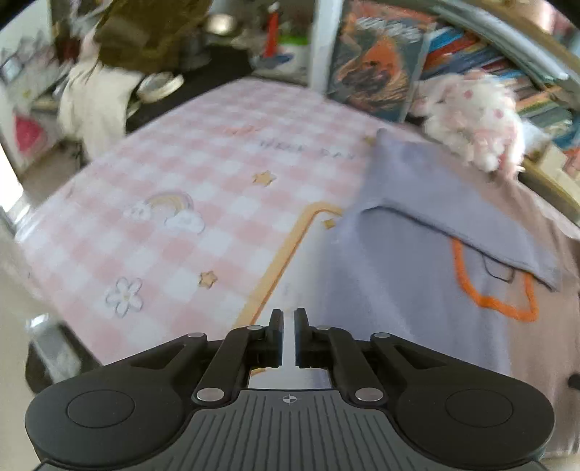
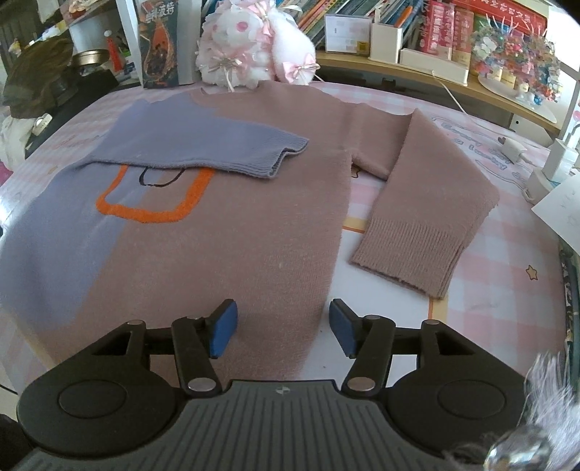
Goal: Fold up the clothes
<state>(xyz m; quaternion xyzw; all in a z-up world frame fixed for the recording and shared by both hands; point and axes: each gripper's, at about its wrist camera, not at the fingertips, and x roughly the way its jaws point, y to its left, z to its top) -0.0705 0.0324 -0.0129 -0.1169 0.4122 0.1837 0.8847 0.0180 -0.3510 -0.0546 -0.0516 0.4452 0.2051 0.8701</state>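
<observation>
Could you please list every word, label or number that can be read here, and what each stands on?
Book cover, leaning by the plush toy: four Chinese characters at the top, too blurred to read surely.
Checked cloth: dark print, blurred; the end looks like "DAY".
Same cloth, right side: curved lettering, unreadable.
Book spines: too small.
Sweater: none.

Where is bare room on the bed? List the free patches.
Free: the checked sheet left of the sweater, from the rainbow print to the flower print. A narrower strip between the pink sleeve and the paper. Crowded: the far edge, with plush toy, book and charger.
</observation>
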